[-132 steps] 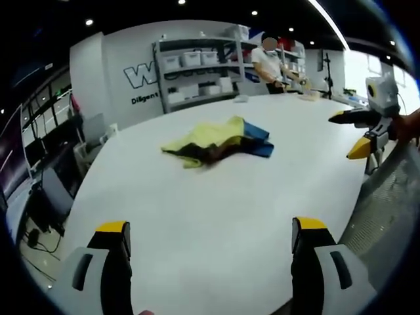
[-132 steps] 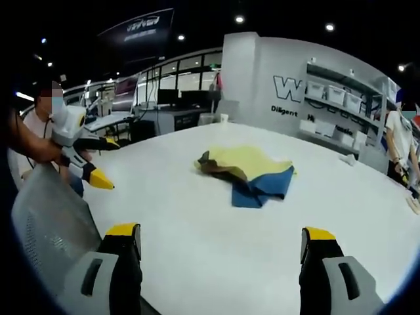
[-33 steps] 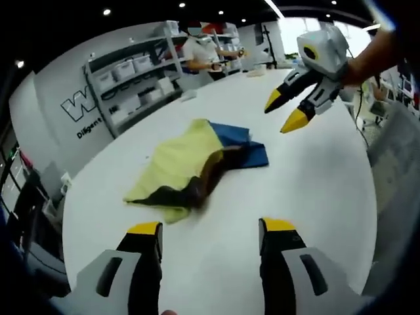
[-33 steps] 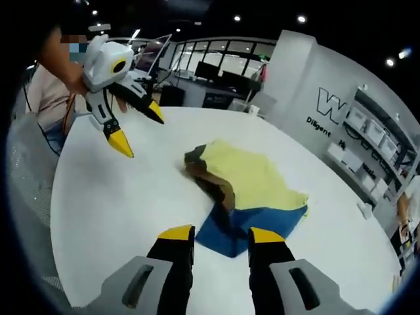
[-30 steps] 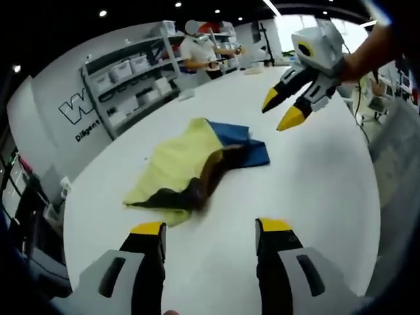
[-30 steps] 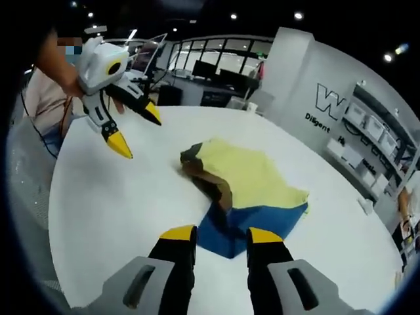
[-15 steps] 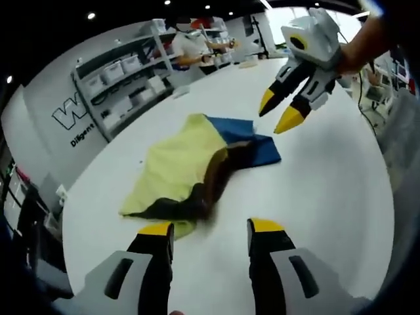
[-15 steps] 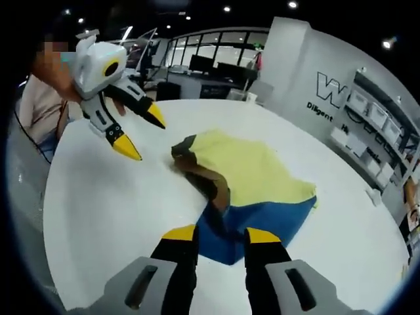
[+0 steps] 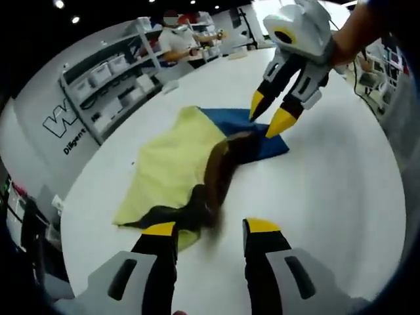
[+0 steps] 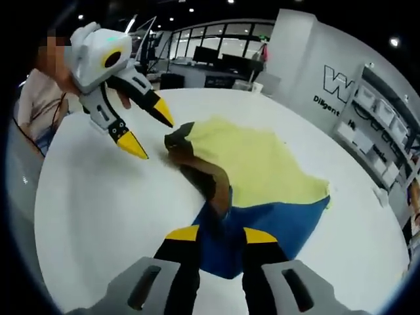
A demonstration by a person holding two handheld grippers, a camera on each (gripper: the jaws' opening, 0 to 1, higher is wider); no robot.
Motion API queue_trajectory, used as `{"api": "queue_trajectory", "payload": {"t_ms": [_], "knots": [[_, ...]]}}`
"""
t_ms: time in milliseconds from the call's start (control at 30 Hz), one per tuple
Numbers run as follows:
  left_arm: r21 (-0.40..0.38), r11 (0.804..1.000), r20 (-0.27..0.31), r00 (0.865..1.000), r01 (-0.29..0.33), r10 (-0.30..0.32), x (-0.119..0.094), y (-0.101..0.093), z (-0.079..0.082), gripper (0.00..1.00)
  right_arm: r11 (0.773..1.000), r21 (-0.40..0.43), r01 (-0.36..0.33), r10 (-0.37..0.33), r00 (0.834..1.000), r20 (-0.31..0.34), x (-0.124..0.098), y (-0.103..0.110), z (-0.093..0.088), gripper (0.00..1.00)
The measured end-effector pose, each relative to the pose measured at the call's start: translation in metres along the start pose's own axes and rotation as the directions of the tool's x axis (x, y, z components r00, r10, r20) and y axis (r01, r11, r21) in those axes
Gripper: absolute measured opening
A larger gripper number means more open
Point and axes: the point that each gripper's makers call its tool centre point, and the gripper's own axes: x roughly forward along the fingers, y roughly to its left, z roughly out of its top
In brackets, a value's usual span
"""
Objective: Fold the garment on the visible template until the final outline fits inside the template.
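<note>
- 2 grippers close on the crumpled yellow, blue and brown cloth garment [image 9: 197,164] that lies bunched in the middle of the round white table [image 9: 328,190].
- Left gripper [image 9: 208,228]: jaws part-open and empty, tips just short of the garment's dark brown edge.
- Right gripper [image 10: 220,234]: jaws narrowly apart, tips over the blue corner; nothing looks pinched between them, though the fisheye bend makes contact hard to judge.
- Judged step: reaching for the first grasp, before any fold; the garment is not yet spread flat.
- Next move likely calls for each gripper to pinch one edge layer only, then pull apart to flatten the cloth.
- No template outline can be made out on the table; it may lie under the garment.
- Which part is sleeve, hem or collar is unclear in the heap.
</note>
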Motion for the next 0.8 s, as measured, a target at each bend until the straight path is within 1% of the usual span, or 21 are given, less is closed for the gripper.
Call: {"api": "queue_trajectory", "payload": {"t_ms": [133,233,333,433,467,533,567,600,633,667,733,800], "knots": [[-0.006,1.000,-0.003,1.000,-0.001,0.001,0.007,0.004,0.001,0.36,1.000,-0.018,-0.006,0.006,1.000,-0.025,0.008,0.000,-0.003,0.13],[-0.010,1.000,0.002,1.000,-0.002,0.002,0.011,0.006,0.003,0.35,1.000,-0.017,-0.012,0.012,1.000,-0.021,0.011,0.000,-0.001,0.10],[-0.019,1.000,-0.005,1.000,-0.004,0.004,0.017,0.008,0.002,0.33,1.000,-0.022,-0.016,0.015,0.999,-0.031,0.014,-0.002,-0.003,0.08],[-0.046,0.999,-0.009,1.000,-0.004,0.003,0.022,0.011,-0.001,0.32,1.000,-0.010,-0.021,0.020,0.999,-0.041,0.019,-0.005,-0.004,0.04],[-0.051,0.999,-0.013,1.000,-0.002,0.002,0.023,0.011,-0.002,0.31,1.000,0.009,-0.029,0.029,0.999,-0.046,0.019,-0.004,-0.004,0.01],[-0.059,0.998,-0.017,1.000,0.001,-0.002,0.025,0.013,-0.004,0.28,0.998,0.038,-0.054,0.057,0.996,-0.074,0.020,0.000,-0.007,0.00],[-0.062,0.998,-0.017,1.000,0.000,-0.001,0.025,0.014,-0.005,0.26,0.997,0.062,-0.053,0.058,0.995,-0.079,0.020,0.000,-0.007,0.00],[-0.068,0.998,-0.018,1.000,-0.003,0.002,0.025,0.015,-0.006,0.23,0.994,0.081,-0.067,0.074,0.994,-0.081,0.021,0.002,-0.007,0.00],[-0.074,0.997,-0.021,1.000,-0.006,0.005,0.025,0.017,-0.007,0.20,0.995,0.071,-0.063,0.069,0.995,-0.076,0.021,0.001,-0.005,0.00],[-0.084,0.996,-0.028,1.000,-0.008,0.006,0.024,0.019,-0.009,0.18,0.995,0.076,-0.064,0.071,0.994,-0.085,0.021,0.001,-0.007,0.00],[-0.129,0.992,-0.033,0.999,0.000,-0.004,0.023,0.018,-0.012,0.15,0.993,0.098,-0.069,0.080,0.991,-0.105,0.020,0.002,-0.010,0.00],[-0.115,0.993,-0.046,0.999,-0.003,-0.002,0.020,0.018,-0.014,0.08,0.992,0.101,-0.071,0.082,0.991,-0.106,0.020,0.003,-0.010,0.00]]}}
